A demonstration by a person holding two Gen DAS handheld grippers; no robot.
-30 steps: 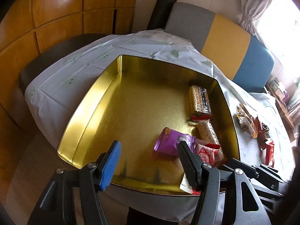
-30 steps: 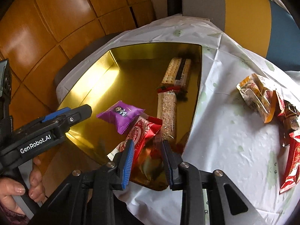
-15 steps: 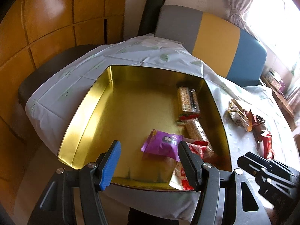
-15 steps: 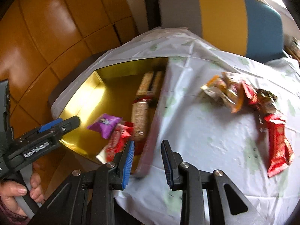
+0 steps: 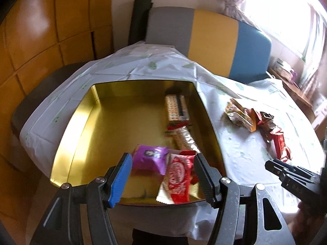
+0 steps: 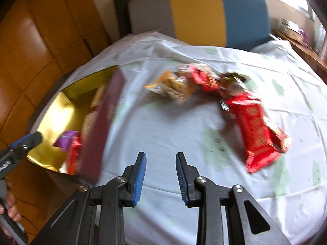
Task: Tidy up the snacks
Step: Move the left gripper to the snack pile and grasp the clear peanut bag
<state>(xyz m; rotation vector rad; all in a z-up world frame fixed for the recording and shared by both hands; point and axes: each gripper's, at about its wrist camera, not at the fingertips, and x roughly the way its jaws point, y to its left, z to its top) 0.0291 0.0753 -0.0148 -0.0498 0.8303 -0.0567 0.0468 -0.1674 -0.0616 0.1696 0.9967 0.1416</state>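
Right tongs (image 6: 160, 173) empty, apart — over tablecloth (image 6: 163, 134) beside tin (image 6: 61, 102)

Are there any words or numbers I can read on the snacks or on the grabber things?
None can be read for sure.
Red and white packet in the gold tin: an oval logo, blurred.
Purple packet: a small picture, no clear letters.
Red packet on the tablecloth: barcode and gold pattern, blurred.
Left gripper's side: white marks, cut off.

Daylight pours in from a window (image 5: 286, 16) at upper right, blown out to white. The gold tin (image 5: 67, 134) throws bright glare off its left wall. The right wrist view is smeared by motion blur, the snack wrappers (image 6: 253, 126) soft. Fisheye bending curves all edges, with dark corners.
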